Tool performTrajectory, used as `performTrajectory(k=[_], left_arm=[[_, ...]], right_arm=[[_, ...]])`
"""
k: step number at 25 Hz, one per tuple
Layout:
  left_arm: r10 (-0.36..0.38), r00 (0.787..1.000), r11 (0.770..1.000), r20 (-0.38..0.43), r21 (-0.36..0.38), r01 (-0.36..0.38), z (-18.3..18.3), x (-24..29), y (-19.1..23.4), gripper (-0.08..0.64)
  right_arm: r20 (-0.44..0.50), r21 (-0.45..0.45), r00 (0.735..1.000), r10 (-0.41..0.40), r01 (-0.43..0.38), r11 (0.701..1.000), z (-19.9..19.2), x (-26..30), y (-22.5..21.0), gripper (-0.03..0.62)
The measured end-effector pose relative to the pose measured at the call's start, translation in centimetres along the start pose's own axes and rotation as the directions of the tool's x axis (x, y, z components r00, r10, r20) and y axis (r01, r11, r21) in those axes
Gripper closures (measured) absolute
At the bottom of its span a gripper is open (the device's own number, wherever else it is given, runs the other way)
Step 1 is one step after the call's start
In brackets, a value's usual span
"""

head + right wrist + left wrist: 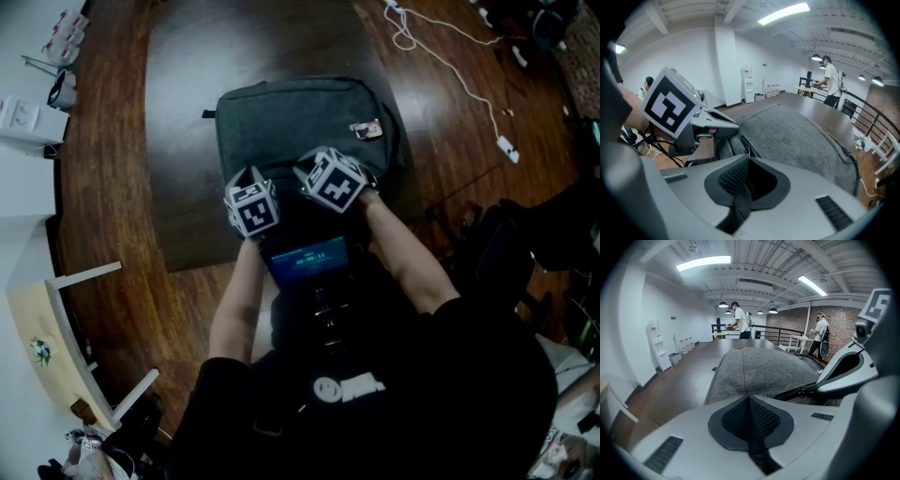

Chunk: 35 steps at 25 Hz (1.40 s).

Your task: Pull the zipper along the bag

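A grey backpack [300, 117] lies flat on a dark mat [187, 225]. Both grippers sit side by side at its near edge. My left gripper [255, 187] is shut, and its pads [749, 401] appear to pinch the bag's fabric [759, 369] at the edge. My right gripper [323, 169] is shut on the zipper pull [746, 152], with a dark strip caught between its pads. The zipper line [797, 392] runs from the right gripper's tip [820, 386] across the bag. In the right gripper view, the left gripper [735, 125] rests against the bag [797, 136] just left of the zipper.
The mat lies on a dark wooden floor [112, 187]. A white cable [450, 66] trails at the back right and a pale wooden chair [56, 319] stands at the left. A small tag [367, 129] is on the bag. People [740, 319] stand far off by a railing.
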<state>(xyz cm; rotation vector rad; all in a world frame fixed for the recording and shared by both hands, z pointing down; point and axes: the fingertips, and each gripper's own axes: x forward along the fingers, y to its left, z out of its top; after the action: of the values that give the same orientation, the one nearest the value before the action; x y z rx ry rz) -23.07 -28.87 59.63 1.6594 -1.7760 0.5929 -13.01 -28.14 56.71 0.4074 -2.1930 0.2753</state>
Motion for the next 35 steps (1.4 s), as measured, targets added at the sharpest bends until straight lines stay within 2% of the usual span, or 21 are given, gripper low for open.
performTrajectory(k=[11,18,35], left_arm=[[0.015,1.000,1.000,0.009,-0.001,-0.015,-0.2,-0.8,1.4,0.558],[0.011,1.000,1.000,0.002,0.002,-0.011,0.3,1.0,-1.4,0.558],[0.029,1.000,1.000,-0.007,0.008,-0.029,0.2,1.0,-1.1,0.558]], right_arm=[[0.011,-0.004,1.000,0.013,-0.013,1.000,-0.1,-0.6,0.4,0.578],[0.021,0.011,0.999,0.043,-0.043,0.999,-2.6,-1.6,-3.0,0.578],[0.030,0.014,0.997,0.076,-0.076,0.997,-3.5,-2.4,-3.6,0.578]])
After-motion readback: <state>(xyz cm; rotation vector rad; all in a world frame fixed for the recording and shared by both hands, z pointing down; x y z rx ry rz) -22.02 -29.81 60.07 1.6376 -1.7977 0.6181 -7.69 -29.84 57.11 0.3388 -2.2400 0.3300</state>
